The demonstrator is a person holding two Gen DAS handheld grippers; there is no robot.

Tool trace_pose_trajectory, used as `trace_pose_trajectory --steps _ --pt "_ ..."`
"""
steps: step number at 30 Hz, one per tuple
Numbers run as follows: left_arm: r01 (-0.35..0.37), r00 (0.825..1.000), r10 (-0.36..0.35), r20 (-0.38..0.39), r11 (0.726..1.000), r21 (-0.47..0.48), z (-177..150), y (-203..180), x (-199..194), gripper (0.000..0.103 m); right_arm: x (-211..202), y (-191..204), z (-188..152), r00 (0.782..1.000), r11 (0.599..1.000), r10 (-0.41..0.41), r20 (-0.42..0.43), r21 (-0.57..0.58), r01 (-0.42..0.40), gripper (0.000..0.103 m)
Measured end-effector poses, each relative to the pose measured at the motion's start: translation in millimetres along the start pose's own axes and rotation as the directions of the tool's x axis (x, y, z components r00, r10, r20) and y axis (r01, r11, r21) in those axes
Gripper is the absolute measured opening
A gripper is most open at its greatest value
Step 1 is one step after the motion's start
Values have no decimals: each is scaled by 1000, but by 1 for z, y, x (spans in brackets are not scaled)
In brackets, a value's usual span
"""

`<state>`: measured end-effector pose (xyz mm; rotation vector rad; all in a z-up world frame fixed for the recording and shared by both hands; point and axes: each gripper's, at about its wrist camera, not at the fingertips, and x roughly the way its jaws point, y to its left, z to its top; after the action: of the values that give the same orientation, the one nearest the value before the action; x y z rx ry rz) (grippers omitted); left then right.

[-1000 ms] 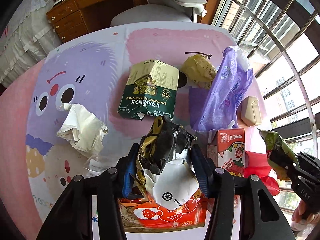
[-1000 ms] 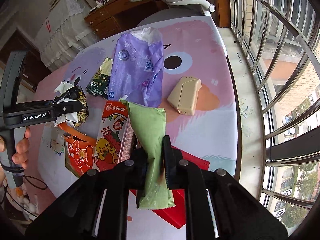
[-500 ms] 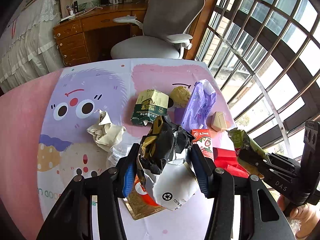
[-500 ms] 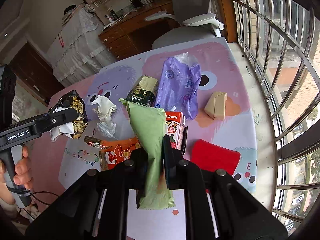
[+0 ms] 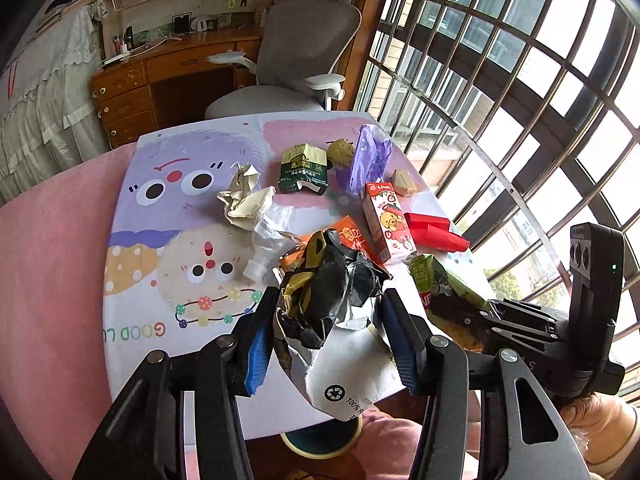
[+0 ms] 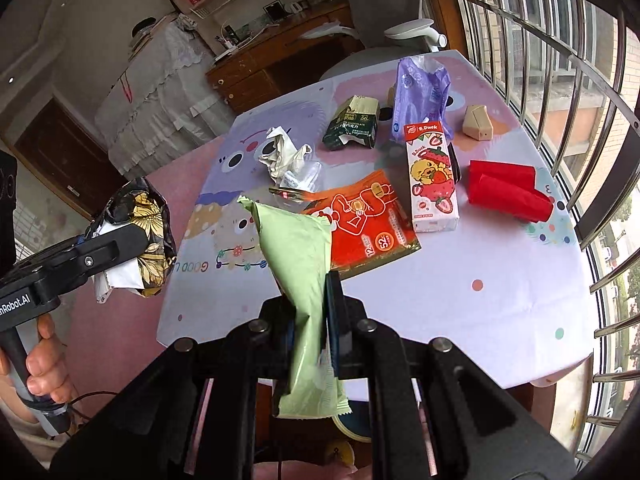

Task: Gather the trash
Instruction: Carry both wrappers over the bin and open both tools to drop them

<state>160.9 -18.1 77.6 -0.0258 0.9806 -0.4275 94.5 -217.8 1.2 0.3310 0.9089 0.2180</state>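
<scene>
Both claws lifted back, left claw [image 5: 328, 336] gripping crumpled wrapper [image 5: 328, 300], right claw [image 6: 310, 320] seemingly pinching green packet [image 6: 300, 256]

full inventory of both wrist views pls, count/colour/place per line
crumpled wrapper: 1, black, gold and white, in the left claw
snack packet: 1, pale green, in the right claw
foil pouch: 1, orange-red, flat, table centre
juice carton: 1, white with strawberry print, lying right of the pouch
red wrapper: 1, red, near the window edge
chocolate box: 1, dark green and cream, far side
plastic bag: 1, purple, far side
small carton: 1, beige, right of the bag
crumpled paper: 1, off-white, left of the box
clear bottle: 1, squashed, beside the paper
tablecloth: 1, pastel cartoon print
office chair: 1, grey, behind the table
hands: 2, on the claw handles
</scene>
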Motion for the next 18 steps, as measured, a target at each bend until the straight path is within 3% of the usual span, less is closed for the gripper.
trace_pose_trajectory --steps 9,18 --pt "32 993 -25 -120 998 60 -136 20 -21 51 -13 42 -130 996 995 -46 -71 90 53 10" --pt "52 970 -36 -242 997 62 -226 9 3 51 3 22 -217 974 976 -66 -217 190 108 10"
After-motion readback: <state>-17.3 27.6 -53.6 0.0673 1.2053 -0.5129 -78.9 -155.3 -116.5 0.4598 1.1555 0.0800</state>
